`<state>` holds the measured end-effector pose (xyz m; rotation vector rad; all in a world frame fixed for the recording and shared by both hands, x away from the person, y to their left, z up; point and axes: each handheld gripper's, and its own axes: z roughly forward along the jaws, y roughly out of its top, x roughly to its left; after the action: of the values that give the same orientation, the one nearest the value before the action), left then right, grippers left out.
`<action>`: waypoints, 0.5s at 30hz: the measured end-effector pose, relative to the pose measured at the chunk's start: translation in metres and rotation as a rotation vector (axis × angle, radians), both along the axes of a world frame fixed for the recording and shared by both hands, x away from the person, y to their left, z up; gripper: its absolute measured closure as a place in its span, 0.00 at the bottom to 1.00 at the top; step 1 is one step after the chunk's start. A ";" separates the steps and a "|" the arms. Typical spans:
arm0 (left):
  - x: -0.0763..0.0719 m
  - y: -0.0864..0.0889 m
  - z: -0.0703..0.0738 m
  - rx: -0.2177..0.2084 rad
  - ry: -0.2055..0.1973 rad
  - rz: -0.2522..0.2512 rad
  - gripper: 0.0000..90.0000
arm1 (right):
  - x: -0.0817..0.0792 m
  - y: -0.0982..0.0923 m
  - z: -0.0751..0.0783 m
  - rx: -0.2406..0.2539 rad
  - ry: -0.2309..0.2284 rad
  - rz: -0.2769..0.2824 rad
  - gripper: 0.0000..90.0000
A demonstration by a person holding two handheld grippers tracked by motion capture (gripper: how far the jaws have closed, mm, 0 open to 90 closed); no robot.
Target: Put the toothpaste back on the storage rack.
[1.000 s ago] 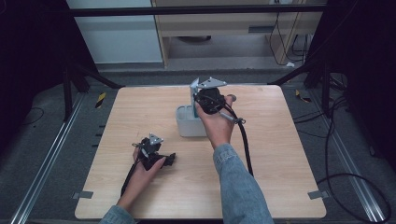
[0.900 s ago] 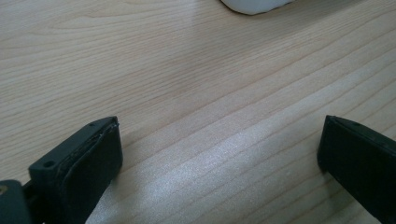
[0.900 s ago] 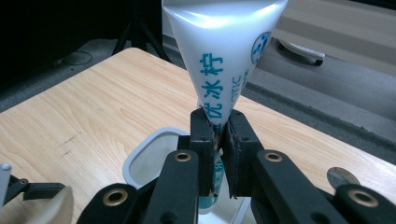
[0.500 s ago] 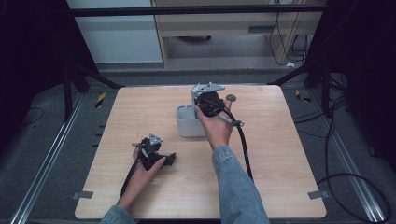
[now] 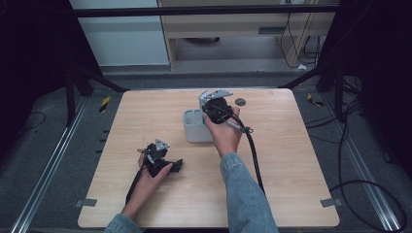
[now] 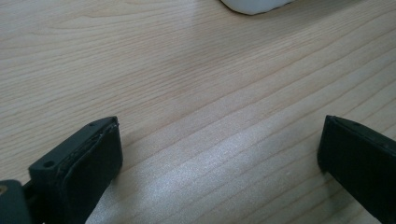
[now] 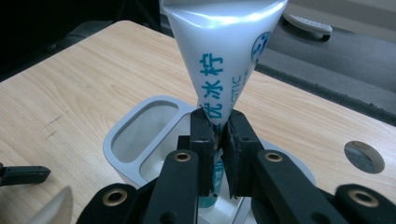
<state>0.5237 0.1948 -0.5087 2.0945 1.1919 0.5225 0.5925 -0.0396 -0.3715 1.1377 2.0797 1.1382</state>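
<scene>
Lower now: tube (image 7: 219,60) between fingers (image 7: 203,140).

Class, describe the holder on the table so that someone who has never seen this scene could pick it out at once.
Start at the light wooden table and look to its middle, toward the far edge. There stands a pale grey holder with rounded corners and open compartments on top. Unlike the flat dark disc nearby, it stands upright, and a white tube hangs over it.

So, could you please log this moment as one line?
right gripper: shut on toothpaste tube | tube: over grey holder | left gripper: open, on table
</scene>
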 end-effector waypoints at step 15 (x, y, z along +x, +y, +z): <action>0.000 0.000 0.000 0.000 0.000 0.000 0.00 | 0.005 -0.001 -0.005 0.009 0.044 -0.004 0.92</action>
<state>0.5237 0.1948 -0.5087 2.0945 1.1920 0.5225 0.5972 -0.0410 -0.3766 1.1810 2.1061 1.1316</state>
